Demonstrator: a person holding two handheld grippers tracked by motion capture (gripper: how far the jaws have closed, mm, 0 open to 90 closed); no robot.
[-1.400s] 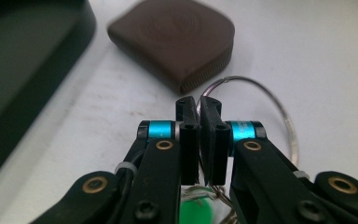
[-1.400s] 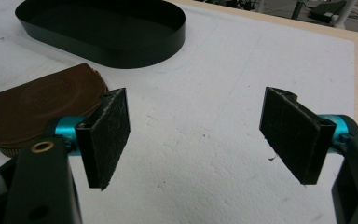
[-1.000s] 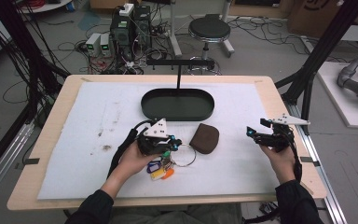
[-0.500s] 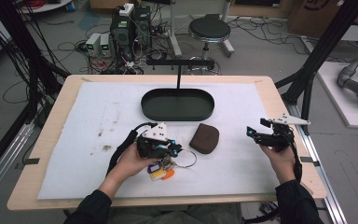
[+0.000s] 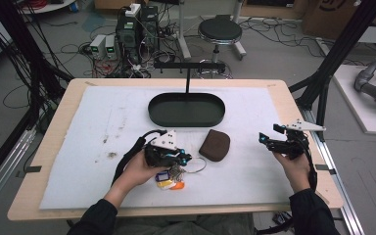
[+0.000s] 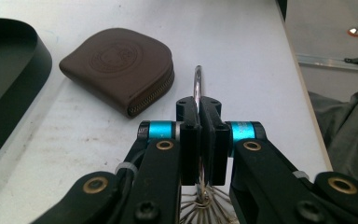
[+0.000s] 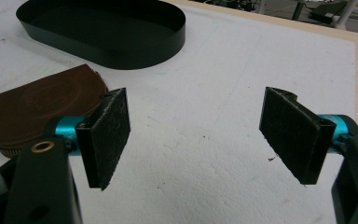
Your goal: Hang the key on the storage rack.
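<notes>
The left tool (image 6: 199,140) pinches a key ring (image 6: 197,86) edge-on, pouch (image 6: 116,67) just ahead-left, tray (image 5: 186,108) beyond; the right tool (image 7: 196,135), spread, hovers well apart.

Wooden table (image 5: 293,105) w/ a white mat (image 5: 103,127) covering most of the top. On the mat: black oval tray (image 5: 186,108) near the far edge, brown zip pouch (image 5: 214,145) just in front, key bunch (image 5: 172,176) w/ coloured tags nearer me.
</notes>
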